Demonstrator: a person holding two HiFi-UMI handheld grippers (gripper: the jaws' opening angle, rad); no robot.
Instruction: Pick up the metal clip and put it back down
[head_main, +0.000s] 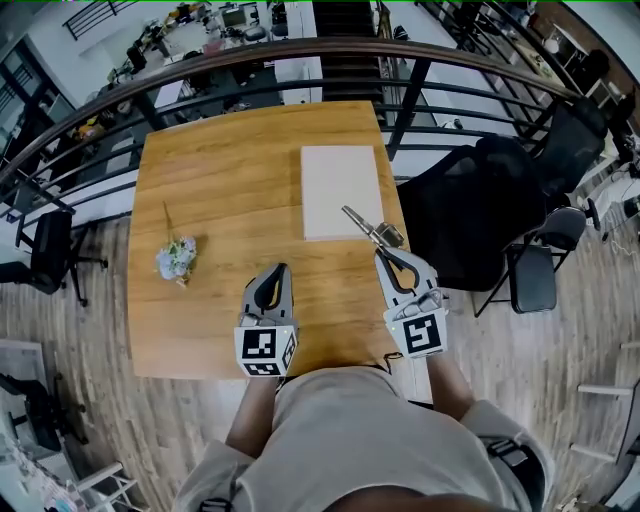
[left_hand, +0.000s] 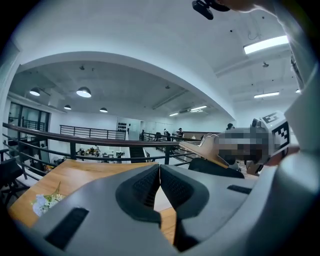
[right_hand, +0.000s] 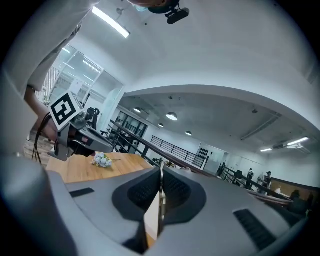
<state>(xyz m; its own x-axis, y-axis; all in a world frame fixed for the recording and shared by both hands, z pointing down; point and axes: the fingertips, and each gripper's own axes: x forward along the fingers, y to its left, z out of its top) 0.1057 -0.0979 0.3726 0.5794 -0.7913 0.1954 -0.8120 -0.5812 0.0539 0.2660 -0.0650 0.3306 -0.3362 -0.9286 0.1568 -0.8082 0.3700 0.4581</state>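
Observation:
The metal clip (head_main: 366, 228) is a long silvery piece that sticks out forward and left from my right gripper (head_main: 382, 254), which is shut on its near end above the wooden table (head_main: 220, 170). In the right gripper view, the clip (right_hand: 160, 207) shows as a thin metal edge pinched between the pads of the right gripper (right_hand: 160, 187). My left gripper (head_main: 279, 270) hovers over the table's near edge, shut with nothing in it; in the left gripper view, the left gripper (left_hand: 159, 180) has its pads touching.
A white rectangular sheet (head_main: 340, 190) lies on the table's right half. A small bunch of pale flowers (head_main: 177, 258) lies at the left. A black chair with dark cloth (head_main: 480, 215) stands right of the table. A curved railing (head_main: 300, 52) runs behind.

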